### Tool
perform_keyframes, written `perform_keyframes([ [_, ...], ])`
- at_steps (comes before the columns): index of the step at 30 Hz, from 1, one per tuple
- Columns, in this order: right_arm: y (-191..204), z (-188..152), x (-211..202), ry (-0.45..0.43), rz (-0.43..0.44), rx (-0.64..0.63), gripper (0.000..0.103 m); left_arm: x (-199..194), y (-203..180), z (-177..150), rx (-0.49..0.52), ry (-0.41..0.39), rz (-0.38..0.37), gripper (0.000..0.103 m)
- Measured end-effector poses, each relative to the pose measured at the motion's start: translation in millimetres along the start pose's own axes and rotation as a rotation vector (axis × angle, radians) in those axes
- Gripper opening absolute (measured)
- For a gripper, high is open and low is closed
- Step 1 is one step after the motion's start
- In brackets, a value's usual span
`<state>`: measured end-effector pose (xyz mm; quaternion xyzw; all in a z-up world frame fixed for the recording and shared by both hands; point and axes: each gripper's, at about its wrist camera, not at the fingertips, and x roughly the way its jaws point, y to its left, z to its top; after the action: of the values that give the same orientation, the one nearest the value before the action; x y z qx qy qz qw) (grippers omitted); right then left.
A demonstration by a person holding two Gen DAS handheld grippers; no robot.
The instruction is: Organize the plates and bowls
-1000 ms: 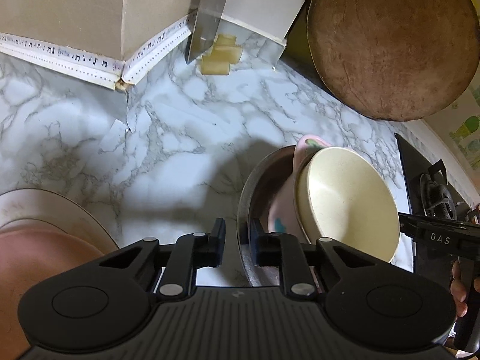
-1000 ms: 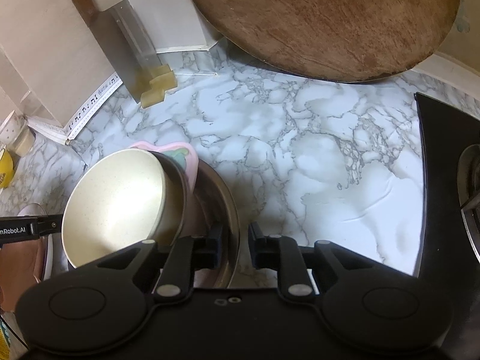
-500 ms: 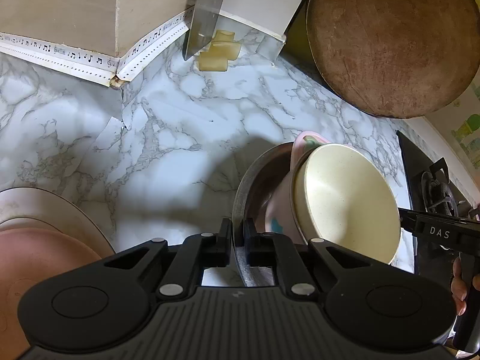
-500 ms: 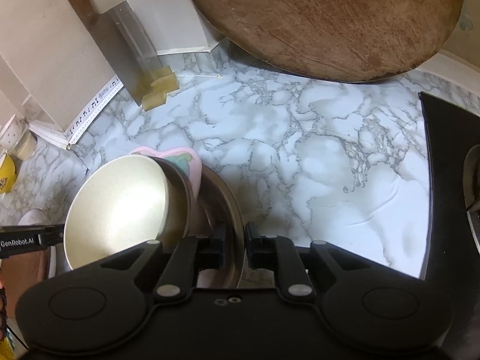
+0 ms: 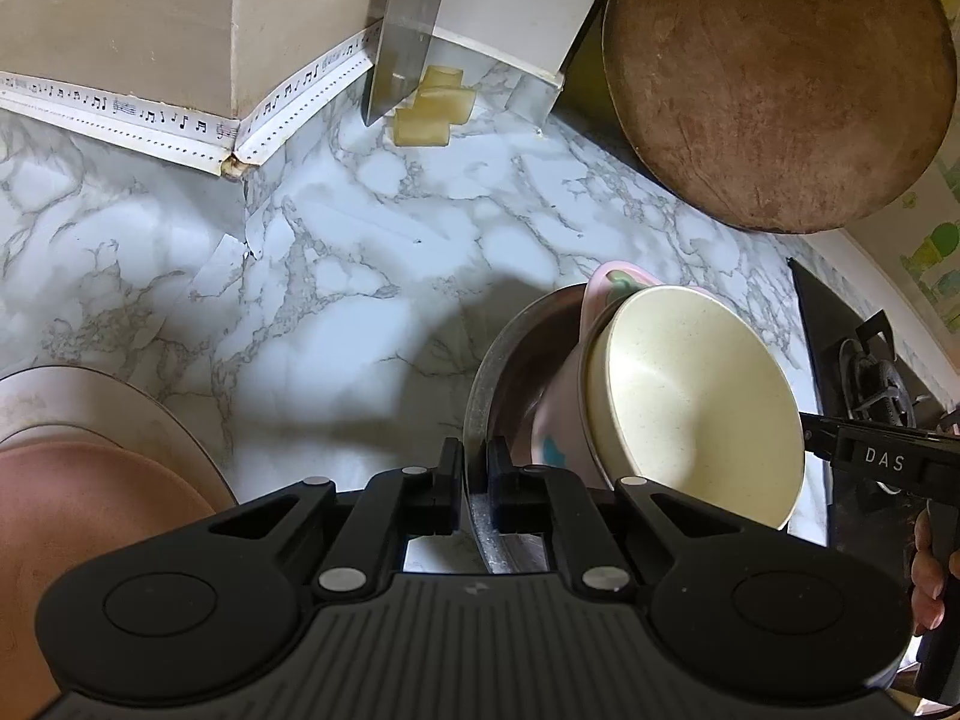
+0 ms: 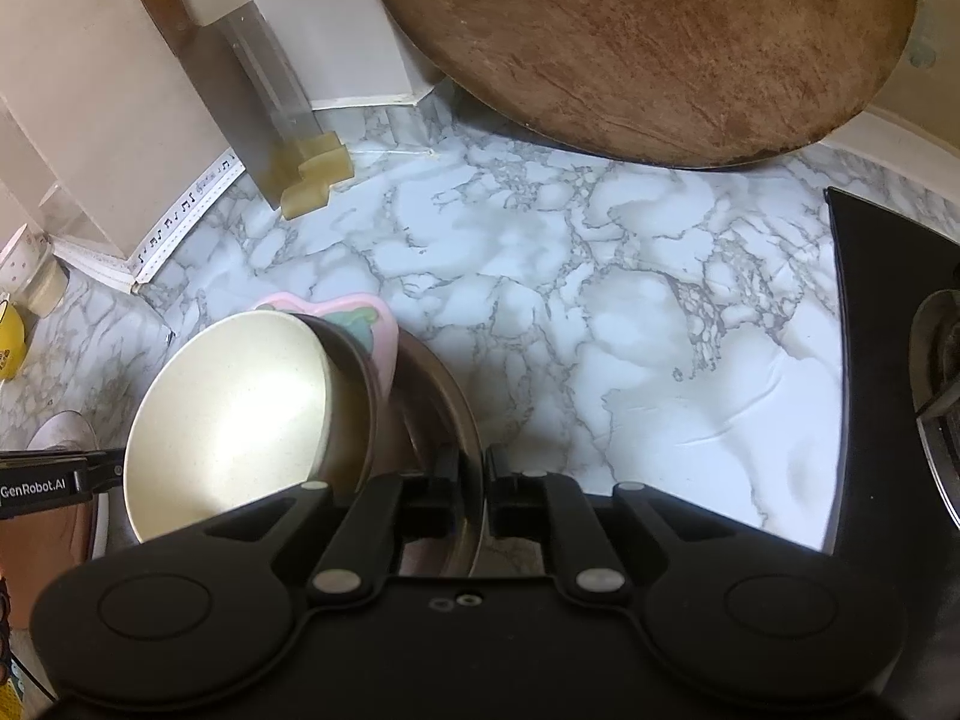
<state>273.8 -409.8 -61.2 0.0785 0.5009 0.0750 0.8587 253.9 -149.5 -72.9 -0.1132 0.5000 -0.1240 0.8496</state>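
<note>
A steel bowl (image 5: 504, 354) (image 6: 462, 408) sits on the marble counter and holds a tilted stack: a pink dish with a green mark (image 5: 558, 426) (image 6: 372, 318) and a cream bowl (image 5: 690, 402) (image 6: 240, 408) leaning on it. My left gripper (image 5: 476, 468) is shut on the steel bowl's left rim. My right gripper (image 6: 483, 474) is shut on the opposite rim of the same bowl. Each gripper shows at the edge of the other's view. A pale plate (image 5: 108, 402) with a pinkish dish on it lies at the lower left.
A large round wooden board (image 5: 780, 72) (image 6: 648, 42) leans at the back. A cleaver (image 6: 240, 84) stands against a white box beside yellowish blocks (image 5: 432, 108). A black stove (image 6: 888, 372) lies to the right. A hand (image 5: 927, 564) grips the right tool.
Both grippers closed from a small gap onto the steel bowl's rim, one on each side. The bowls have barely shifted.
</note>
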Motion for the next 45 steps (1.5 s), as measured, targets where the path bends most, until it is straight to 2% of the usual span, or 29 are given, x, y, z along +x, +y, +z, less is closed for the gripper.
perform_keyframes([
  [10,20.1,4.1,-32.4,-0.035,0.020,-0.020,0.010,-39.4,7.0,0.5,-0.016,-0.036,0.015,0.007],
  [21,86.7,11.3,-54.7,-0.063,0.094,-0.110,0.010,-109.6,52.3,-9.5,-0.076,-0.105,0.090,0.007],
  [33,179.8,8.4,-39.2,-0.036,0.198,-0.220,0.010,-159.5,129.8,-35.3,-0.188,-0.146,0.191,0.007],
  [39,216.1,-0.4,-21.7,0.003,0.222,-0.254,0.010,-166.5,160.0,-48.3,-0.226,-0.133,0.237,0.007],
  [45,236.5,-8.8,-3.5,0.039,0.231,-0.264,0.010,-161.1,182.3,-54.7,-0.248,-0.106,0.260,0.007],
])
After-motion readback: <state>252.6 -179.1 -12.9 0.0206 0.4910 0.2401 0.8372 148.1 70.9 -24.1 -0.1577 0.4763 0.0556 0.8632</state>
